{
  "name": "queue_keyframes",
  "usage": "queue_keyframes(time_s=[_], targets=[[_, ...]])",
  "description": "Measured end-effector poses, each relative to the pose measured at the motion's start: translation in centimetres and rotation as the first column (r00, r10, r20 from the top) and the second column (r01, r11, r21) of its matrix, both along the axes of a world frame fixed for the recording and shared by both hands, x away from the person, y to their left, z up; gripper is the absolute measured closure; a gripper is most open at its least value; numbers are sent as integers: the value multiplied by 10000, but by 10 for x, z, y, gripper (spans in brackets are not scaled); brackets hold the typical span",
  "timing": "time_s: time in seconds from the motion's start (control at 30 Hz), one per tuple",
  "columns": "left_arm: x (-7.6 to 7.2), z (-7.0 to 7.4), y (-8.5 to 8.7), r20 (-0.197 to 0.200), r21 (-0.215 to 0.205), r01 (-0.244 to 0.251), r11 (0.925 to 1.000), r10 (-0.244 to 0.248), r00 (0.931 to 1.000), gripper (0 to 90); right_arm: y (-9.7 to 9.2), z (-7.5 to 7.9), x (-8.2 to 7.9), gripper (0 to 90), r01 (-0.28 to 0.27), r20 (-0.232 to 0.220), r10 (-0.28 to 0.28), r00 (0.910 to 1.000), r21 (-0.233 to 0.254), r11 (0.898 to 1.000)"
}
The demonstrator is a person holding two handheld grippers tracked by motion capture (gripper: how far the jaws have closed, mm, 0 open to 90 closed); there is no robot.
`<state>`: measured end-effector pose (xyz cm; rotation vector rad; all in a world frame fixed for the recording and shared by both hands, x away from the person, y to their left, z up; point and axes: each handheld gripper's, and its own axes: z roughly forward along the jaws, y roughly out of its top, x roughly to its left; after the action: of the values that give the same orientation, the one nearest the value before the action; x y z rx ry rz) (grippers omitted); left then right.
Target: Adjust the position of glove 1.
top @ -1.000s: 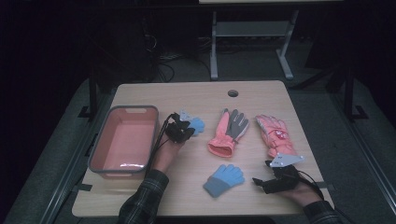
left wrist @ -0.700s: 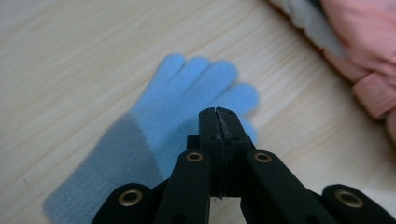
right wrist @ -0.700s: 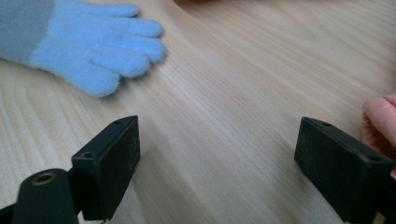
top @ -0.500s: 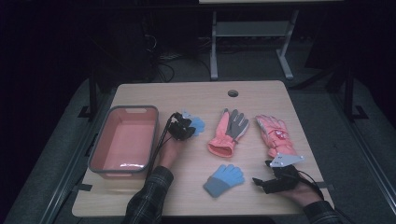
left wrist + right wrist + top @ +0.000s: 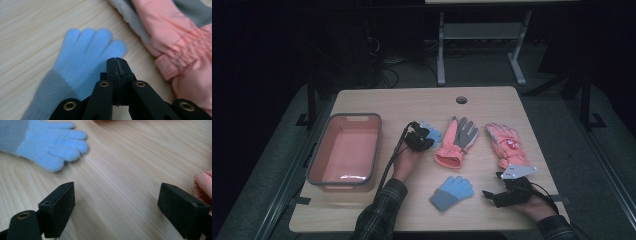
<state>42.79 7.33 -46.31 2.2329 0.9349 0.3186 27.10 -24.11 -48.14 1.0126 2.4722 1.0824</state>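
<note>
A small blue glove with a grey cuff (image 5: 82, 62) lies flat on the table, also seen as the small blue glove (image 5: 433, 133) in the high view. My left gripper (image 5: 117, 65) is shut just over its palm, and no fabric is visible between the pads. In the high view the left gripper (image 5: 425, 139) sits at that glove's left edge. A second blue glove (image 5: 452, 192) lies near the front, showing as the second blue glove (image 5: 47, 145) in the right gripper view. My right gripper (image 5: 118, 195) stands open over bare wood; the right gripper (image 5: 492, 196) is to the right of that glove.
A pink-and-grey glove (image 5: 457, 142) lies mid-table, and its cuff (image 5: 180, 50) is right beside my left jaws. A pink glove (image 5: 507, 145) lies farther right. A pink bin (image 5: 319, 157) stands at the left. A round cable hole (image 5: 461, 99) is near the far edge.
My left gripper has moved a little to the right and lower over the small blue glove, still shut. The right gripper has not moved.
</note>
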Motion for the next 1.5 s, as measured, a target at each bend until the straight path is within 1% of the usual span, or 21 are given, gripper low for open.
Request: queue_keyframes(time_s=[0.07, 0.13, 0.17, 0.23, 0.27, 0.4, 0.47, 0.53, 0.57, 0.6, 0.67, 0.8, 0.87, 0.9, 1.0, 1.17, 1.23, 1.27, 1.37, 1.43, 1.5], targets=[[-1, 3, -1, 127, 34, 58, 10000, -59, 9999, 895, 0, 0, 0, 137, -1, -1, 1, 10000, 1, 10000], [0, 8, 4, 314, 42, 21, 10000, -22, 9995, 895, 0, 0, 0, 137, 0, -1, 0, 10000, 0, 10000], [2, 11, 8, 391, 113, -66, 9999, 62, 9992, 896, 0, 0, 0, 137, -2, -2, 2, 10000, 1, 10000], [5, 16, 17, 557, 113, -421, 9990, 414, 9976, 895, 0, 0, 0, 137, 0, -3, 0, 10000, 3, 10000], [7, 17, 20, 566, 104, -537, 9985, 530, 9970, 895, 0, 0, 0, 137, -1, -4, 1, 10000, 2, 10000], [15, 21, 31, 776, 435, -800, 9958, 765, 9940, 895, 0, 0, 0, 137, -1, -4, 1, 10000, 3, 10000], [17, 18, 33, 704, 545, -876, 9947, 837, 9940, 895, 0, 0, 0, 138, 14, -11, -14, 10000, 13, 10000], [17, 13, 33, 485, 954, -861, 9917, 818, 9955, 895, 0, 0, 0, 137, 13, -11, -13, 10000, 12, 10000], [17, 10, 32, 377, 1070, -915, 9900, 880, 9954, 895, 0, 0, 0, 137, 16, -11, -16, 10000, 18, 10000], [16, 8, 32, 251, 1127, -1017, 9884, 994, 9947, 895, 0, 0, 0, 138, 14, -11, -14, 10000, 9, 10000], [12, 6, 33, 166, 1202, -1062, 9871, 1050, 9943, 896, 0, 0, 0, 138, 14, -11, -14, 10000, 8, 10000], [2, 8, 38, -42, 1208, -1079, 9868, 1092, 9940, 896, 0, 0, 0, 138, 15, -11, -15, 10000, 12, 10000], [-6, 8, 39, -104, 1082, -1083, 9882, 1101, 9939, 896, 0, 0, 0, 138, 16, -11, -16, 10000, 13, 10000], [-9, 8, 41, -87, 1180, -941, 9885, 957, 9954, 895, 0, 0, 0, 137, 20, -6, -20, 10000, 11, 10000], [-23, 8, 43, -290, 915, -756, 9929, 785, 9965, 895, 0, 0, 0, 138, 12, 2, -12, 10000, 3, 10000], [-43, 9, 42, -383, 844, -339, 9959, 372, 9986, 895, 1, 0, 0, 138, 68, -39, -68, 10000, 21, 10000], [-49, 9, 43, -355, 816, -318, 9962, 348, 9988, 894, 1, 0, 0, 137, 63, -26, -63, 10000, 18, 10000], [-49, 9, 43, -355, 816, -318, 9962, 348, 9988, 875, 1, 0, 0, 137, 55, -17, -55, 10000, 8, 10000], [-47, 15, 46, -93, 534, -454, 9975, 460, 9989, 777, 1, 0, 0, 137, 61, -10, -61, 10000, 10, 10000], [-45, 16, 45, 21, 349, -402, 9986, 402, 9992, 706, 1, 0, 0, 137, 62, -9, -62, 10000, 10, 10000], [-43, 15, 42, 77, 393, -192, 9990, 189, 9998, 664, 1, 0, 0, 137, 62, -11, -62, 10000, 12, 10000]])
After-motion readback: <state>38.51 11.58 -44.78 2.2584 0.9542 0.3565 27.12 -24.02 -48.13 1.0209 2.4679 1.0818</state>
